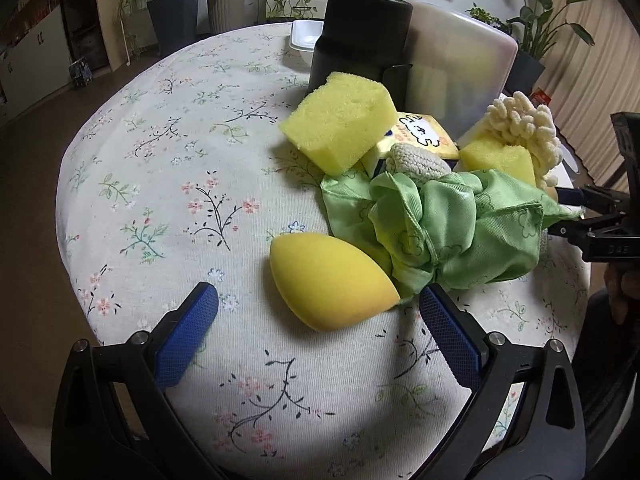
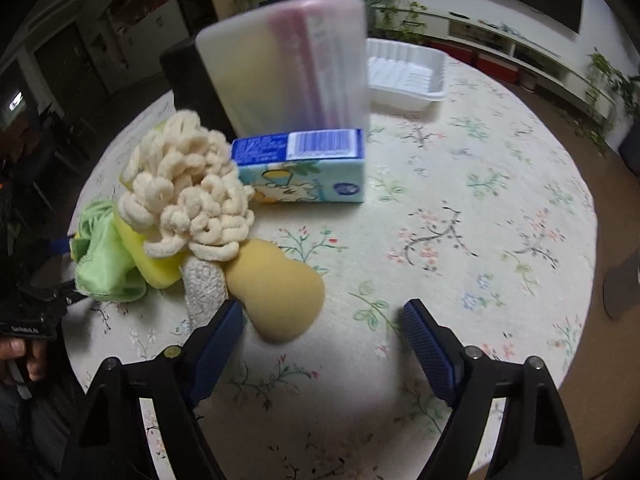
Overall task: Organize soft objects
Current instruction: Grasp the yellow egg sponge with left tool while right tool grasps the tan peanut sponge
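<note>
I am holding my left tongs [image 1: 319, 308] wide apart just above the worktop [image 1: 160, 152], gripping nothing; the yellow egg-shaped sponge [image 1: 330, 280] is lying between the blue pads, nearer the right-hand one, with no pad pressing on it. Behind that sponge a crumpled green cloth [image 1: 444, 228] is sitting in the heap of soft things, its edge touching the sponge. Farther back a yellow block sponge [image 1: 340, 120] is leaning tilted on the pile, and a second yellow block [image 1: 500, 160] is lying under a cream looped mitt [image 1: 524, 128]. A grey knitted pad [image 1: 416, 160] is poking out between them.

My right tongs [image 2: 322, 320] are also standing open and holding nothing. A tan gourd-shaped sponge [image 2: 276, 292] is lying just ahead of the left-hand pad, close to it, though I cannot tell whether they are touching. The cream mitt is resting on top of the yellow block, with the green cloth beside it at the left. A blue tissue pack [image 2: 304, 168] is standing just behind the mitt, in front of an upright translucent plastic box [image 2: 280, 64]. A white tray [image 2: 404, 76] is sitting beyond, toward the far edge of the floral cloth. A black canister [image 1: 360, 36] is standing beside the box.
</note>
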Motion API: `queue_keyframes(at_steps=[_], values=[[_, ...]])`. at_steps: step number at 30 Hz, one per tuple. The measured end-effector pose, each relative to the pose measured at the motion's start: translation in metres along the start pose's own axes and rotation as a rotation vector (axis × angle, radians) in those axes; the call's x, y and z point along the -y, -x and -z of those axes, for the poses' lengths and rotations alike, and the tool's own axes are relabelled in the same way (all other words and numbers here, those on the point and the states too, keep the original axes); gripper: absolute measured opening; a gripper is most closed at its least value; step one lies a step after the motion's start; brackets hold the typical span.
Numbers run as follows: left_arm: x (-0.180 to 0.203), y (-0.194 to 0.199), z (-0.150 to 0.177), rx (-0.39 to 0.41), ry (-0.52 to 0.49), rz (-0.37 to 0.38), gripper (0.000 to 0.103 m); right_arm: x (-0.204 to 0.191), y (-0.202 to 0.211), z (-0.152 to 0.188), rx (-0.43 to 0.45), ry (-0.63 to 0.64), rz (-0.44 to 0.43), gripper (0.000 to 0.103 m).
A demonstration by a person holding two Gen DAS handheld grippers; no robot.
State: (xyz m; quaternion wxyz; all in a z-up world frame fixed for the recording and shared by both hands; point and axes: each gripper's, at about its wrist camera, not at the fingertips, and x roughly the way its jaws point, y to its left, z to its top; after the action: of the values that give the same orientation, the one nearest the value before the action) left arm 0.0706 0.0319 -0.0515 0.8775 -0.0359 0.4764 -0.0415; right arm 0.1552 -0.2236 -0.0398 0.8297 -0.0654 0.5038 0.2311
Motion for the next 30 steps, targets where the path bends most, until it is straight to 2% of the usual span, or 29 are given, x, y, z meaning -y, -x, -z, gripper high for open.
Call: queue_keyframes(at_steps=[3, 5, 9, 15, 19, 21, 23, 25, 30], values=[[-0.002, -0.004, -0.003, 0.001, 0.002, -0.006, 0.101, -0.003, -0.003, -0.007, -0.002, 0.031, -0.018, 0.082], [-0.003, -0.004, -0.003, 0.003, 0.004, -0.004, 0.101, -0.006, -0.004, -0.011, 0.000, 0.048, -0.041, 0.077], [-0.005, -0.005, -0.003, 0.004, 0.009, -0.013, 0.102, -0.012, -0.010, -0.015, 0.023, 0.097, -0.062, 0.077], [0.006, -0.009, 0.002, 0.003, -0.038, -0.087, 0.103, -0.023, -0.010, -0.010, 0.049, 0.136, -0.054, 0.078], [-0.002, -0.004, 0.008, 0.084, 0.033, -0.060, 0.103, -0.030, -0.009, -0.002, 0.053, 0.153, -0.031, 0.081], [-0.009, -0.003, 0.004, 0.076, 0.089, -0.030, 0.103, -0.035, -0.010, 0.001, 0.055, 0.176, -0.008, 0.081], [-0.011, -0.006, -0.005, 0.013, 0.068, -0.016, 0.103, -0.042, -0.011, 0.003, 0.061, 0.193, -0.008, 0.079], [-0.011, -0.008, -0.009, -0.012, 0.058, -0.020, 0.103, -0.045, -0.010, 0.005, 0.069, 0.204, -0.010, 0.075], [-0.001, -0.002, -0.009, 0.046, 0.012, -0.055, 0.103, -0.046, -0.008, 0.006, 0.076, 0.201, -0.019, 0.071]])
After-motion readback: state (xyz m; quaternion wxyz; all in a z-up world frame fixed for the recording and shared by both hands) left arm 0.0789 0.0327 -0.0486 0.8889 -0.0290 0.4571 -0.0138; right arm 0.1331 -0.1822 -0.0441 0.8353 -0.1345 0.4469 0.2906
